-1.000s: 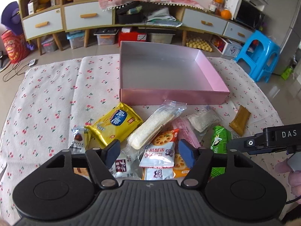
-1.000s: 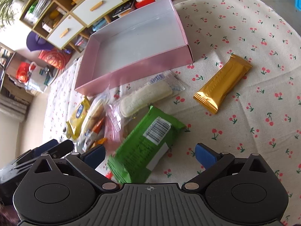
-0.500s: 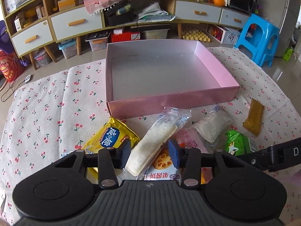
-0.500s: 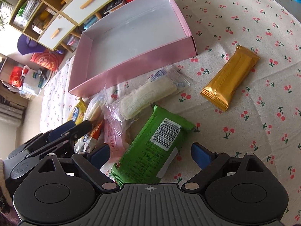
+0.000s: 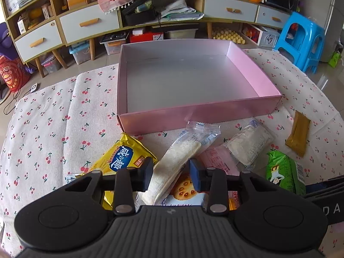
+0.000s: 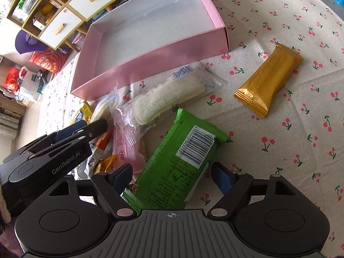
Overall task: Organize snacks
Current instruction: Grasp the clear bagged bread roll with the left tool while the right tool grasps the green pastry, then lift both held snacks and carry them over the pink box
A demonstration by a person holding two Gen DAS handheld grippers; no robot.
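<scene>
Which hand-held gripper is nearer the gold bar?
Right. The right hand-held gripper straddles the green packet, which lies just beside the gold bar. The left hand-held gripper is further away, closing around the long white packet in the pile.

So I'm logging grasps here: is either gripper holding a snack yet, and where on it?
Not firmly yet. The left gripper is closing around the long white snack near its lower end; the right gripper is closing around the green packet, low on its sides.
</scene>
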